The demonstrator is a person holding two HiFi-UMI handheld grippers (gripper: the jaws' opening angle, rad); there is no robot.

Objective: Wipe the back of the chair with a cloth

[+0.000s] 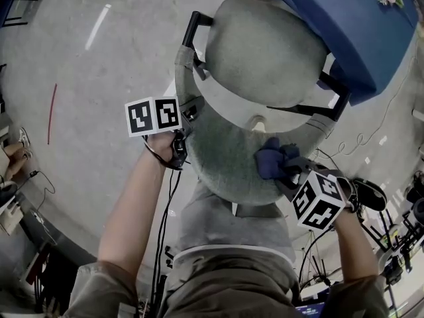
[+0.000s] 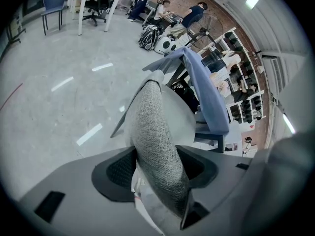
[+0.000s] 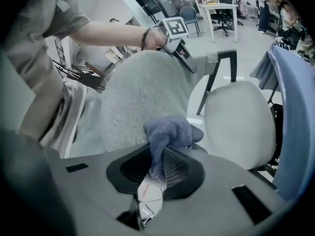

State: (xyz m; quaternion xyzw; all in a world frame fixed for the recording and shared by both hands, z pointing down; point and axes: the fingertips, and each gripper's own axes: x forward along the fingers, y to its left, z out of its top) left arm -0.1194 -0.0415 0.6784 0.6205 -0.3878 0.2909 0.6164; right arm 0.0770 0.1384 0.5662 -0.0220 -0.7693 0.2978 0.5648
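1. The grey chair [image 1: 265,58] stands with its seat partly under a blue-draped table [image 1: 358,32].
2. Its chair back [image 1: 225,158] is nearest the person.
3. The left gripper [image 2: 158,168] is clamped on the left edge of the chair back.
4. The right gripper [image 3: 156,168] is closed on a bunched blue cloth [image 3: 170,132], which seems to press against the rear face of the chair back, toward its right side.

We list the chair back [image 1: 225,161] as coarse grey woven fabric, rough and matt. The seat [image 1: 265,55] is finer, smoother grey upholstery, and the armrest [image 1: 194,28] is black plastic. The cloth [image 3: 170,131] is blue knitted textile, soft and nubbly. The right gripper [image 3: 156,168] has a matt grey plastic shell with black mesh-textured pads [image 3: 133,169]. The floor [image 1: 99,98] is smooth and faintly glossy.
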